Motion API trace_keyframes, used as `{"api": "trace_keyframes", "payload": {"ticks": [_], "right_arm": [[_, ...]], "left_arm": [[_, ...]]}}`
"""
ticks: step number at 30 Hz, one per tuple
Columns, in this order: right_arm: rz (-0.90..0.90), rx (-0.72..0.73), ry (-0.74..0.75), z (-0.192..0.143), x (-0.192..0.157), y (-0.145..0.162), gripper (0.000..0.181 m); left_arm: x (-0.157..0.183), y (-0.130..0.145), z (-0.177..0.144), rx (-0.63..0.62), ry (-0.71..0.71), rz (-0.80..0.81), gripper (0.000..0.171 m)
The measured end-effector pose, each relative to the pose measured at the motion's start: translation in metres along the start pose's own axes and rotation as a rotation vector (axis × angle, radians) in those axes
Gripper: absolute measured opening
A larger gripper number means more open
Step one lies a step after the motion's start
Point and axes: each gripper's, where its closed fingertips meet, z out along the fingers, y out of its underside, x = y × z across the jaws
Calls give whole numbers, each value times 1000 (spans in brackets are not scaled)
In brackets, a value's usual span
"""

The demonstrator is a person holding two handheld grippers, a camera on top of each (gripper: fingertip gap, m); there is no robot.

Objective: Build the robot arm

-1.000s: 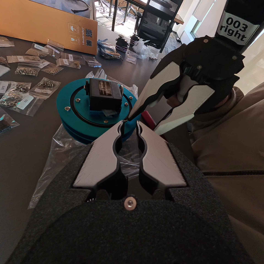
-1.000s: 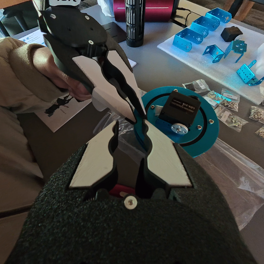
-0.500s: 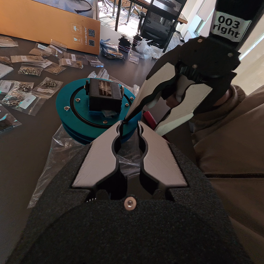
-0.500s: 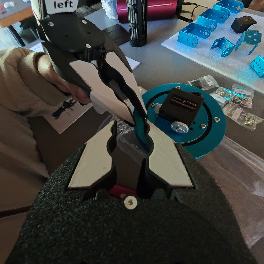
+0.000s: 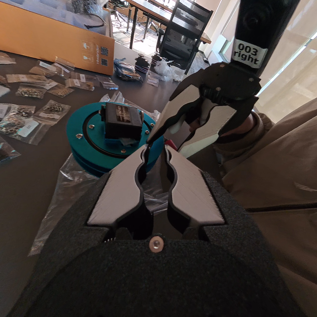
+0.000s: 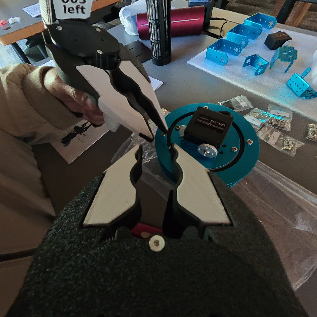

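Observation:
A teal round base [image 5: 89,142] with a black servo [image 5: 121,121] bolted on top sits on the dark table; it also shows in the right wrist view [image 6: 243,154]. My left gripper [image 5: 156,147] is open and empty, its tips at the base's near rim. My right gripper [image 6: 156,147] is open and empty, one fingertip against the teal ring. The two grippers meet tip to tip: the right gripper [image 5: 165,147] comes in from the upper right, and the left gripper [image 6: 157,136] from the upper left, with one tip on a ring screw. A red object [image 5: 169,142] lies below them.
A clear plastic bag [image 6: 274,214] lies under the base. Small bags of screws [image 5: 25,125] lie to the left, with an orange box [image 5: 51,42] behind. Blue brackets [image 6: 253,41] on white foam, a red cylinder [image 6: 185,22] and a black bit holder [image 6: 159,34] stand farther back. Tan sleeves [image 5: 265,163] are close by. Both grippers' tips are close together, under 4 cm apart.
Both grippers stay open and tip to tip. The left gripper's fingertip has shifted slightly onto the teal ring. The base and servo have not moved.

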Motion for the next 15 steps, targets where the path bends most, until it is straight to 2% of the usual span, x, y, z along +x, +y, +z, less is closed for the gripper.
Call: {"api": "trace_keyframes", "payload": {"ticks": [7, 15], "right_arm": [[-44, -25, 107, 3, 13, 2, 15], [4, -27, 87, 4, 17, 2, 10]], "left_arm": [[-15, -12, -12, 66, -49, -39, 16], [-14, -8, -9, 48, -48, -39, 17]]}}
